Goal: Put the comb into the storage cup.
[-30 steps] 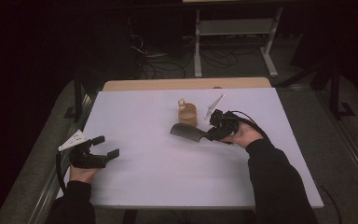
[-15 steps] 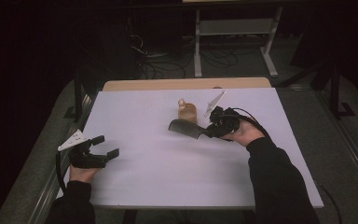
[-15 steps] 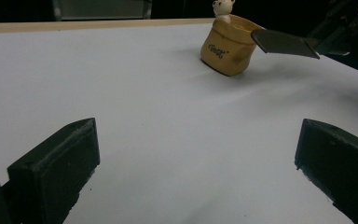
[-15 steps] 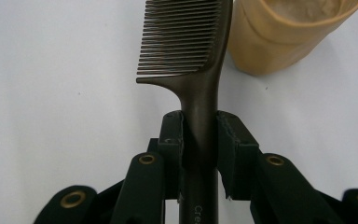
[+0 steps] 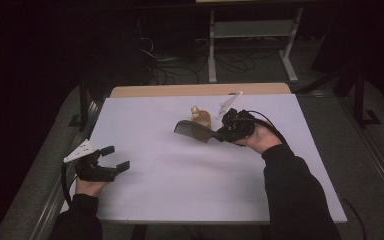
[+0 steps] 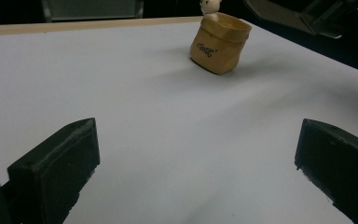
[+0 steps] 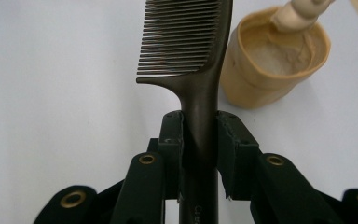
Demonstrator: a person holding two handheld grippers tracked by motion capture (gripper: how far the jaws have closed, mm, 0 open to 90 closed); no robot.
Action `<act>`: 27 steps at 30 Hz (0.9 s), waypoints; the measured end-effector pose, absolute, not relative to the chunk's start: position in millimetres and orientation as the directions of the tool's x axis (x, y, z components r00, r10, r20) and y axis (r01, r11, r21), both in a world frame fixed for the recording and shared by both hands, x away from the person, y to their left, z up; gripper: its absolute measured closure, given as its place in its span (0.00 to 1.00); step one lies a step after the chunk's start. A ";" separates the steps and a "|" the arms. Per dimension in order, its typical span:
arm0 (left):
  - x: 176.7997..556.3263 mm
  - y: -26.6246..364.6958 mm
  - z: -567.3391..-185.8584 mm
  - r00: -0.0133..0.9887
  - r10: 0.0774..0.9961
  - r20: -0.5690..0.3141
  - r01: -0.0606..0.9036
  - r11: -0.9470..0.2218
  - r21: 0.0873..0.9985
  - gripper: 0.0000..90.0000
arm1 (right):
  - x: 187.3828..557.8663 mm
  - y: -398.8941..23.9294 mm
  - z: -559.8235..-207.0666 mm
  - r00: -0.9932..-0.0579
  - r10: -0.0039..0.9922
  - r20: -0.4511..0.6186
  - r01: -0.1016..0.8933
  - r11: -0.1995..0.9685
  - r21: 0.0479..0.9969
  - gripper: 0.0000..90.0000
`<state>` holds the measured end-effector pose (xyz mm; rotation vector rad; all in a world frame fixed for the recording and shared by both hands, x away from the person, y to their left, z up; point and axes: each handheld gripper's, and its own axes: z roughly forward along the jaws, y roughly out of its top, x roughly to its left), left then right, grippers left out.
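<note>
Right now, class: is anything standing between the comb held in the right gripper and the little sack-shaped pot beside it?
Nothing visible does. The right gripper holds the comb by its handle, with the teeth end beside the pot; only bare white table lies between them.

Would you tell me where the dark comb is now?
In the high view, the dark plastic comb is clamped by its handle in the right tongs, beside the tan sack-shaped pot.

Right tongs (image 5: 219, 135) around a dark comb (image 5: 194, 130), beside tan pot (image 5: 202, 117).
</note>
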<state>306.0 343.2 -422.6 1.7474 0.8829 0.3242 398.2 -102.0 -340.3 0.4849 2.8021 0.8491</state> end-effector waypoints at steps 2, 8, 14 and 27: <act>305.5 342.1 -421.4 0.689 0.696 -0.202 0.396 -0.129 0.909 0.00 | 398.2 -101.4 -337.9 -0.932 0.355 -0.075 0.250 0.779 0.575 0.79; 304.7 337.9 -416.9 0.706 0.674 -0.218 0.397 -0.121 0.910 0.00 | 396.4 -102.6 -330.6 -0.930 0.357 -0.088 0.238 0.767 0.596 0.79; 305.4 333.3 -410.7 0.719 0.659 -0.220 0.389 -0.119 0.914 0.00 | 395.0 -105.9 -320.4 -0.924 0.370 -0.097 0.233 0.747 0.623 0.79; 318.9 306.1 -391.2 0.764 0.615 -0.194 0.360 -0.157 0.920 0.00 | 396.5 -104.5 -308.7 -0.921 0.373 -0.115 0.213 0.727 0.653 0.79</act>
